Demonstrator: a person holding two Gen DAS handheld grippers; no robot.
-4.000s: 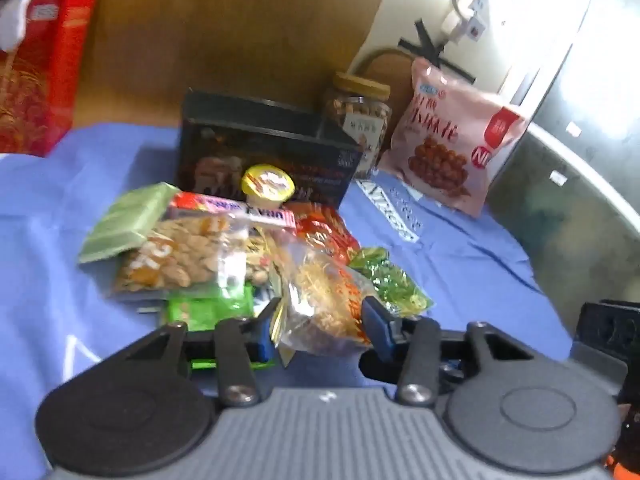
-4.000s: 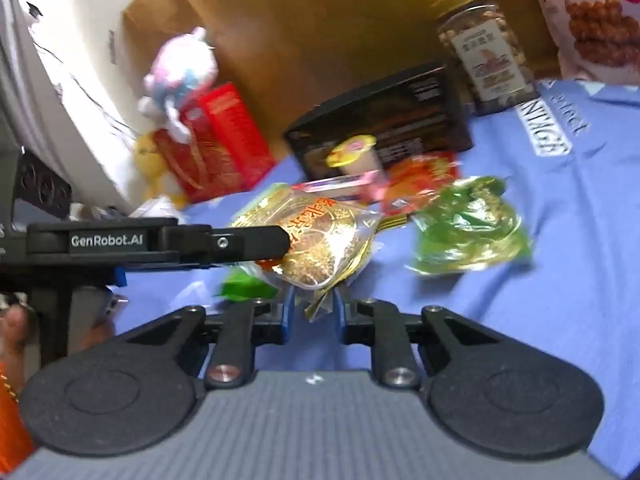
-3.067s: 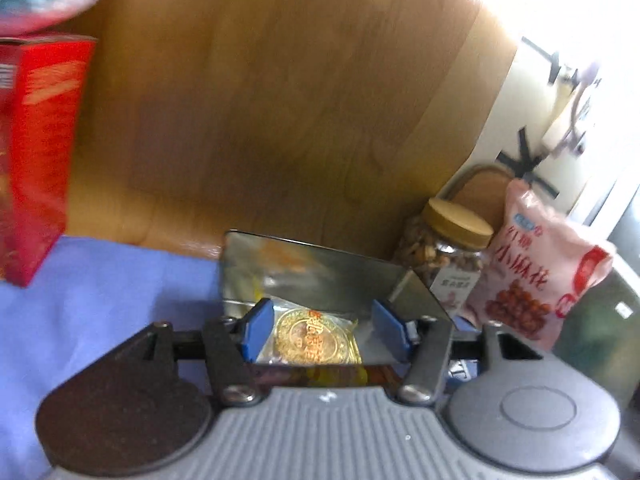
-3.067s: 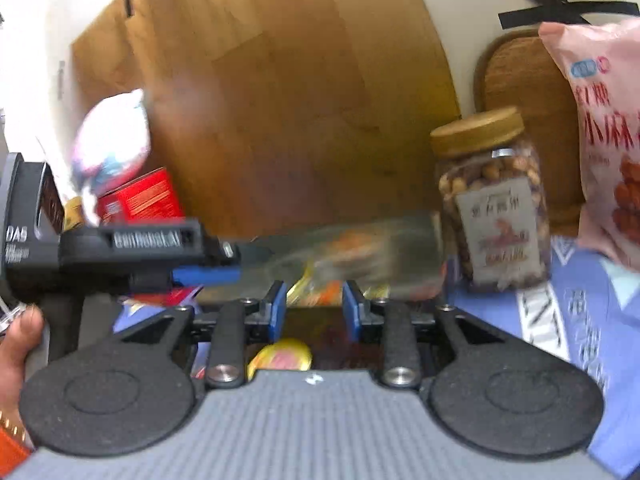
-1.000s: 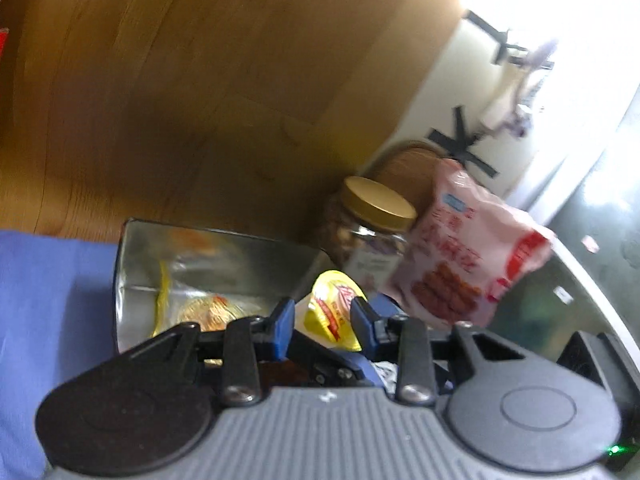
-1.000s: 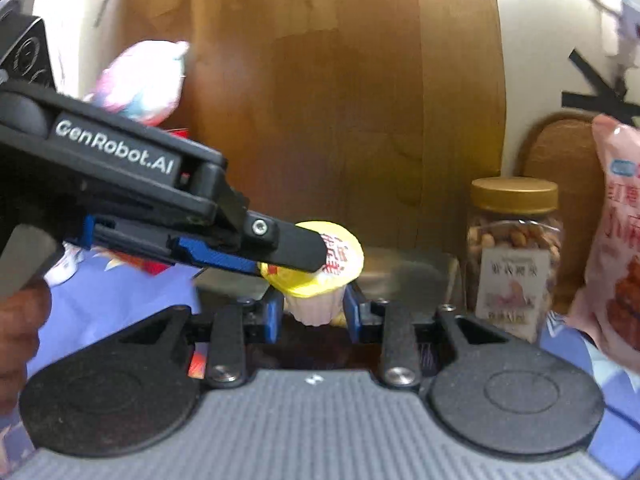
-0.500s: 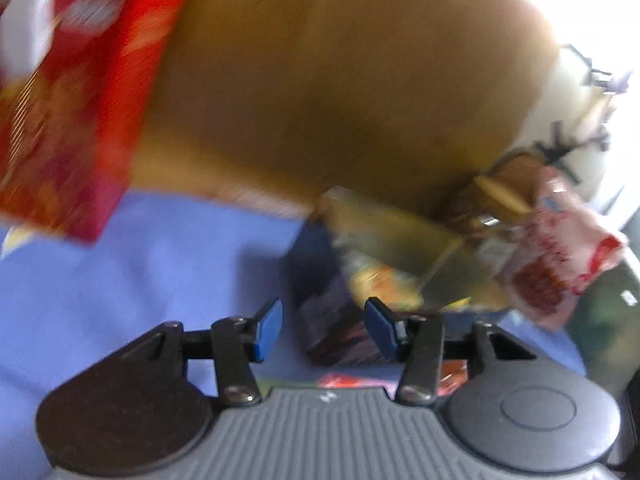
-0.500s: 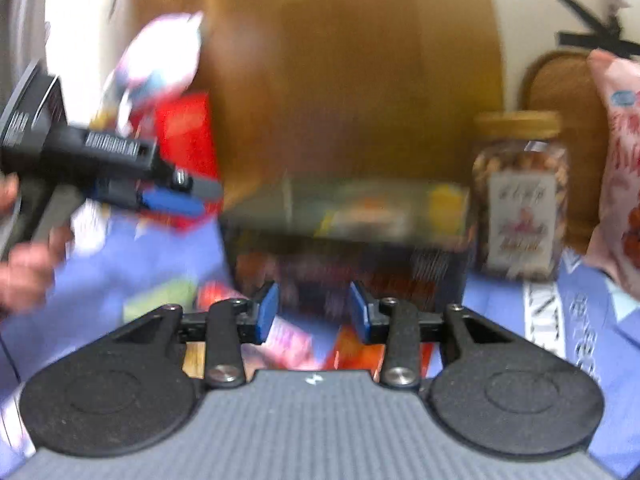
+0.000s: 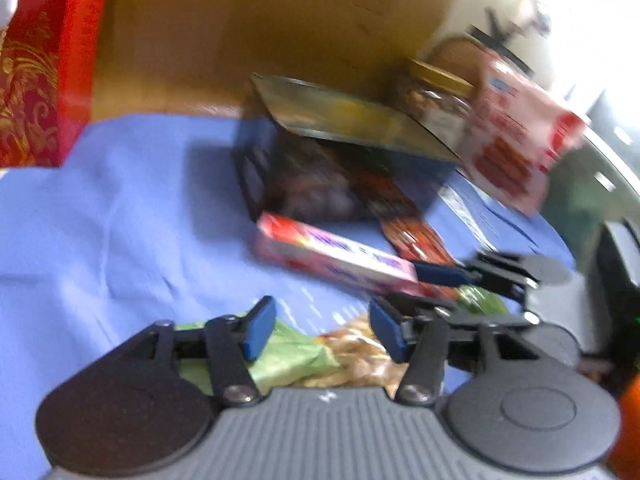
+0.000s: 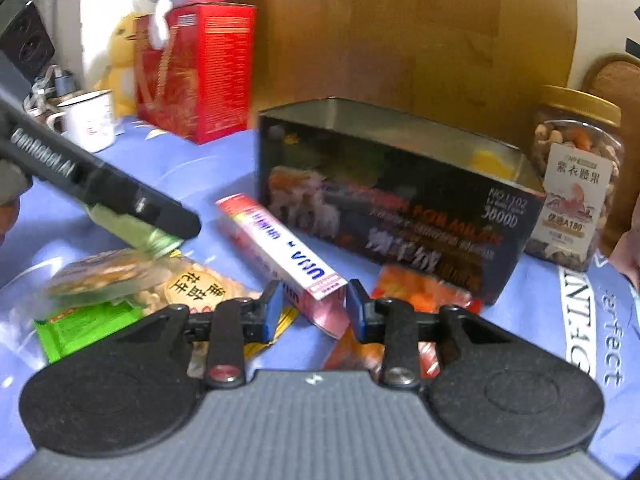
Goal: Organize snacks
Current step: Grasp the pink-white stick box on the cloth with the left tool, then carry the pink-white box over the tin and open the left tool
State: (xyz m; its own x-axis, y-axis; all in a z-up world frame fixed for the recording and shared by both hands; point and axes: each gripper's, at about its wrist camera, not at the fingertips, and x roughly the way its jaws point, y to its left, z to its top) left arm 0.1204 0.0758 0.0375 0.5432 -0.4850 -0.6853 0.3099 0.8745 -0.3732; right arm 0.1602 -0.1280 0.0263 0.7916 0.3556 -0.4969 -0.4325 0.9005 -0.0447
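The long pink-and-white cardboard snack box lies on the wrinkled blue cloth, its near end between the spread blue fingertips of the right gripper; the jaws stand apart on either side of it, and contact with the pads cannot be made out. At 12 o'clock from that gripper stands the open dark rectangular tin, with a yellow item showing inside its far corner. An orange foil packet lies at 1 o'clock, against the tin's front. At 10 o'clock the left gripper reaches in low from the left edge, angled down over a clear bag of pale crackers and a green wrapper.

In the blurred left wrist view, the left gripper has its jaws wide apart and empty above the green wrapper and the cracker bag. The pink box lies at 12 o'clock, the right gripper meeting its right end at 1 o'clock.
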